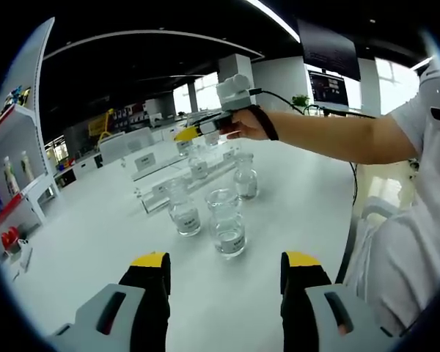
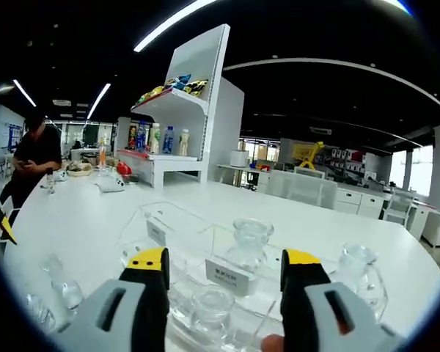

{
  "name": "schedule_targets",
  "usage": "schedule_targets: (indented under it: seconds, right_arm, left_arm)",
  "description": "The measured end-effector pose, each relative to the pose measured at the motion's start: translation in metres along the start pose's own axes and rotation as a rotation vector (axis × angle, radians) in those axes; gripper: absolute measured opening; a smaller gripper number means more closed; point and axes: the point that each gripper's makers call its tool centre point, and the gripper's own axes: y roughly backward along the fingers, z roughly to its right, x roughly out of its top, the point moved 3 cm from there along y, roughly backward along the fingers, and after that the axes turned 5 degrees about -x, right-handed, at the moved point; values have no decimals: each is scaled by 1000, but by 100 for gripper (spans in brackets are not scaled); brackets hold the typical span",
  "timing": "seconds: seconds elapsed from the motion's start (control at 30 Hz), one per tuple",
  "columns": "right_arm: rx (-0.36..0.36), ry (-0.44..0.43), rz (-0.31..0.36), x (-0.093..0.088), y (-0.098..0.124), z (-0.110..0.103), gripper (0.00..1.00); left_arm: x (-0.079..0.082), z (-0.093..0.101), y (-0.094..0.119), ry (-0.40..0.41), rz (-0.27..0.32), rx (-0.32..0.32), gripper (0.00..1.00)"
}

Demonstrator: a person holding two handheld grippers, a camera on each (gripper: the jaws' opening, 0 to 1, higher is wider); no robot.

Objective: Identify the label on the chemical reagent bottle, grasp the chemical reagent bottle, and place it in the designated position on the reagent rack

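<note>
Glass reagent bottles are seen on the white worktop [image 1: 301, 213] in the left gripper view, all placed relative to the clear acrylic reagent rack [image 1: 158, 187]: a near bottle [image 1: 227, 224] and a second bottle [image 1: 183, 209] stand in front of the rack, a third bottle [image 1: 245, 176] stands just beside its front edge, and a further bottle [image 1: 198, 165] appears to sit in or at the rack. Labels on the bottles are too small to be read. The left hand-held gripper [image 1: 224, 282] is held wide open, empty, jaws pointed at the near bottle, well short of it. The right hand-held gripper [image 1: 198, 130] is seen above the rack, carried by a hand [image 1: 248, 125].

In the right gripper view the right hand-held gripper [image 2: 224, 279] is spread wide, nothing held, hovering over the rack [image 2: 176, 220]. A rack label card [image 2: 231, 277] sits between the jaws; its print is not legible. A stoppered bottle [image 2: 251, 246] stands behind the card, another bottle [image 2: 359, 275] beside the rack.

Handling judgement: the bottles are rigid, smooth glass, probably slippery and breakable, moderately heavy with liquid inside. Grip is best taken on the straight body below the shoulder, squarely, not on the stopper, and the bottle kept upright.
</note>
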Motion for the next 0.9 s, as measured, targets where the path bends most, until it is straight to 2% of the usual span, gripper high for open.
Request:
schedule_targets:
  seconds: [0.3, 0.47, 0.67, 0.83, 0.9]
  right_arm:
    - [28, -64, 31, 9, 17, 0, 62]
    - [54, -60, 32, 13, 28, -4, 62]
    - [98, -130, 22, 11, 42, -6, 62]
    - [101, -135, 22, 6, 54, -8, 61]
    - [115, -172, 19, 4, 58, -9, 61]
  left_arm:
    - [1, 3, -4, -4, 0, -10, 61]
    - [2, 3, -4, -5, 2, -9, 61]
    - [3, 5, -4, -10, 3, -11, 61]
    - [3, 5, -4, -10, 2, -12, 61]
    - [3, 5, -4, -10, 4, -10, 61]
